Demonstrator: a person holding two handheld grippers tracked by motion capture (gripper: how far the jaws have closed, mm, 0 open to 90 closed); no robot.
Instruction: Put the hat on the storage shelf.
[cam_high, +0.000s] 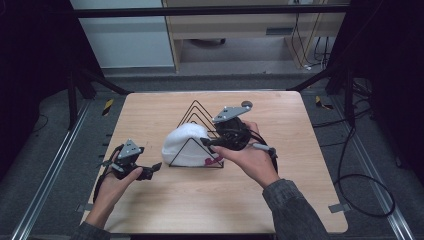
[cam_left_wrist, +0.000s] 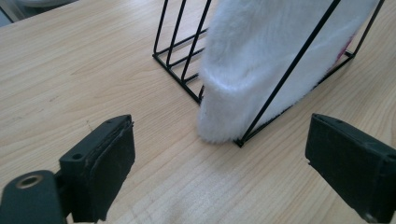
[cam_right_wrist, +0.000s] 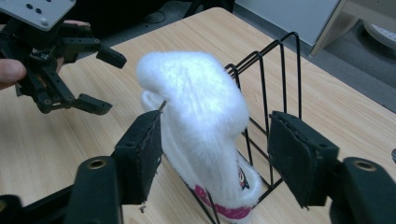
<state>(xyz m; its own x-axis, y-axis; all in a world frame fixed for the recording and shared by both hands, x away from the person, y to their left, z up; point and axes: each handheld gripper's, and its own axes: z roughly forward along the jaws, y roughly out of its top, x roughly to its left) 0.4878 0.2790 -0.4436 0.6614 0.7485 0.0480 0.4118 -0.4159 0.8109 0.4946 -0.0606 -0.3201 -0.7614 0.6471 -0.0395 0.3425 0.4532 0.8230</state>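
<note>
A white fluffy plush item (cam_high: 182, 142) with a pink band at its lower end stands in the front slot of a black wire rack (cam_high: 197, 107) at mid-table. My right gripper (cam_high: 210, 150) reaches in from the rack's right, and its open jaws straddle the plush item (cam_right_wrist: 201, 107). One pad sits close against the fluff, the other stands well apart from it. My left gripper (cam_high: 150, 171) hovers left of the rack, open and with nothing in it. In its own view the jaws (cam_left_wrist: 219, 163) frame the plush item's bottom corner (cam_left_wrist: 261, 60) and the rack's wires (cam_left_wrist: 180, 46).
The wooden table (cam_high: 280, 200) has bare surface in front of and on both sides of the rack. A small dark round object (cam_high: 246, 104) lies near the far edge. Black frame bars, floor rails and cables surround the table.
</note>
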